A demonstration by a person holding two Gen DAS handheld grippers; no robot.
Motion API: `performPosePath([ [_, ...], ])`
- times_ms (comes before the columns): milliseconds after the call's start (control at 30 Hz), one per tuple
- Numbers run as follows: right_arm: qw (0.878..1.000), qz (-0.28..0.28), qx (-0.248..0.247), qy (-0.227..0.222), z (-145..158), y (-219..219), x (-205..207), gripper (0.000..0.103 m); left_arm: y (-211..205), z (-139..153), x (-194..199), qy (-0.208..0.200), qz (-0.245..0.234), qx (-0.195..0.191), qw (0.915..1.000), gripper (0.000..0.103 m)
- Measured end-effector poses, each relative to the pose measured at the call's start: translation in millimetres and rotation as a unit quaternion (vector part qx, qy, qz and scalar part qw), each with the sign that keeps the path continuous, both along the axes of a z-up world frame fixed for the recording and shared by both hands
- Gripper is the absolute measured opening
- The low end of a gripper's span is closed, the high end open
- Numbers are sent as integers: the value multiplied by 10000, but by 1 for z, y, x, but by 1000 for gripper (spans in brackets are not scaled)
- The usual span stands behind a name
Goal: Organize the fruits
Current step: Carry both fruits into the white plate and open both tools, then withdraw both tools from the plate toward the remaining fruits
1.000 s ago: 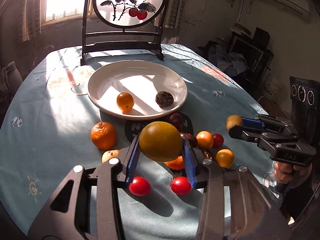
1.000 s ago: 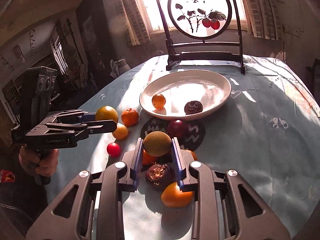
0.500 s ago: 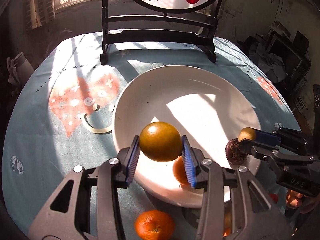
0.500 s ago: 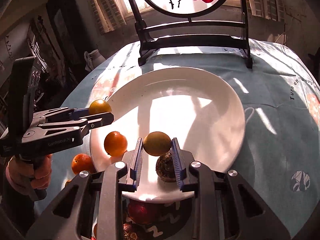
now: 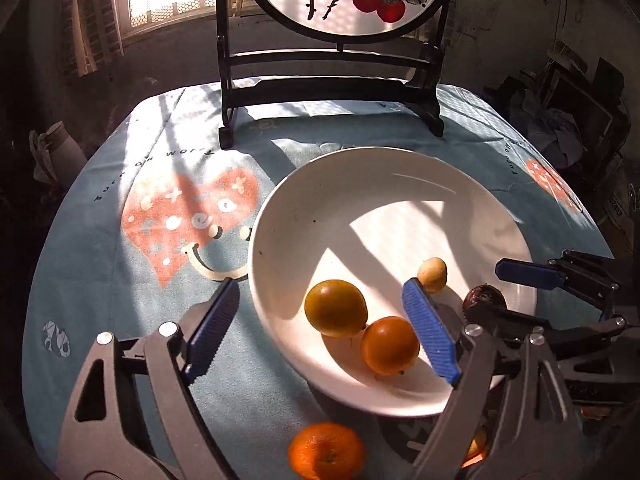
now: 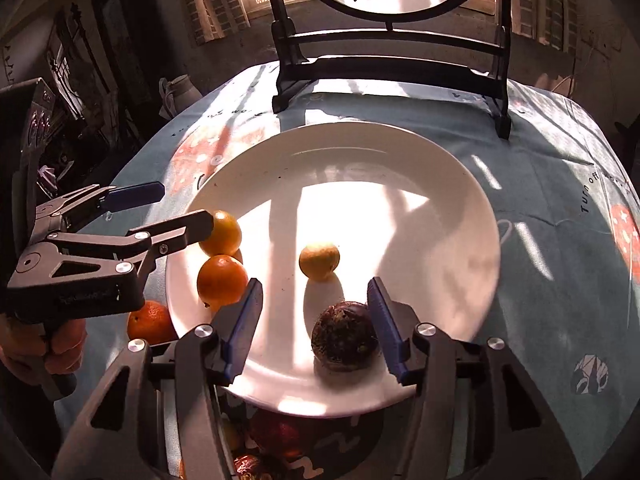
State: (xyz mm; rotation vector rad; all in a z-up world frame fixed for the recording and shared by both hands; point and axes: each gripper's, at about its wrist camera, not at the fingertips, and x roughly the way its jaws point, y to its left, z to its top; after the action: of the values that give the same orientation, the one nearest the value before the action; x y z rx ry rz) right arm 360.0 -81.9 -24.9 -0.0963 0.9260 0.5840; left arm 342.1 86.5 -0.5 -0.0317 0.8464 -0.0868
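Note:
A white plate [image 5: 320, 184] [image 6: 460, 208] sits on the blue tablecloth. My left gripper [image 5: 320, 332] hangs over its near left rim, jaws opening wide; the yellow-green orange [image 5: 336, 307] [image 6: 224, 234] lies loose on the plate between them. An orange [image 5: 390, 346] [image 6: 222, 280] rests beside it. My right gripper [image 6: 316, 328] [image 5: 508, 294] is over the near right rim, jaws opening. The small yellow fruit [image 6: 319, 260] [image 5: 432, 274] lies on the plate ahead of it. A dark wrinkled fruit [image 6: 344, 336] [image 5: 484, 298] sits by its right pad, not gripped.
A round painted screen on a dark stand [image 5: 332, 92] rises behind the plate. A mandarin [image 5: 326, 452] [image 6: 150, 322] lies on the cloth near the plate's front rim. Several more fruits [image 6: 276, 440] sit on a dark mat below the right gripper. A person's hand [image 6: 52, 344] holds the left gripper.
Both grippers travelled forward from the fruit pile to above the plate. Both then opened, leaving the yellow-green orange and the small yellow fruit on the plate.

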Motion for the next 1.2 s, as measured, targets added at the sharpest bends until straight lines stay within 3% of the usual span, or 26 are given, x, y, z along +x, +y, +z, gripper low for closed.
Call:
performPosePath([
  [100, 9996, 87, -90, -272, 13, -4, -24, 61, -2, 17, -23, -215, 13, -23, 9998, 97],
  [300, 9971, 235, -29, -728, 30, -19, -78, 63, -11, 25, -80, -463, -78, -48, 9989, 99],
  [600, 9892, 220, 37, -1452, 25, -64, -146, 63, -11, -8, -167, -748, 49, -231, 9969, 101],
  [667, 9907, 161, 51, -1353, 17, -75, -155, 63, -12, -22, -172, -469, 83, -188, 9987, 101],
  [767, 9933, 142, 57, -1144, 6, -86, -166, 63, -14, -24, -184, -595, 167, -29, 9981, 101],
  [900, 9957, 209, 80, -895, -9, -89, -177, 63, -16, -28, -190, -480, -62, -316, 9983, 101],
  [1200, 9966, 584, -69, -584, -20, -81, -188, 63, -22, -35, -197, -335, -197, -400, 9984, 101],
])
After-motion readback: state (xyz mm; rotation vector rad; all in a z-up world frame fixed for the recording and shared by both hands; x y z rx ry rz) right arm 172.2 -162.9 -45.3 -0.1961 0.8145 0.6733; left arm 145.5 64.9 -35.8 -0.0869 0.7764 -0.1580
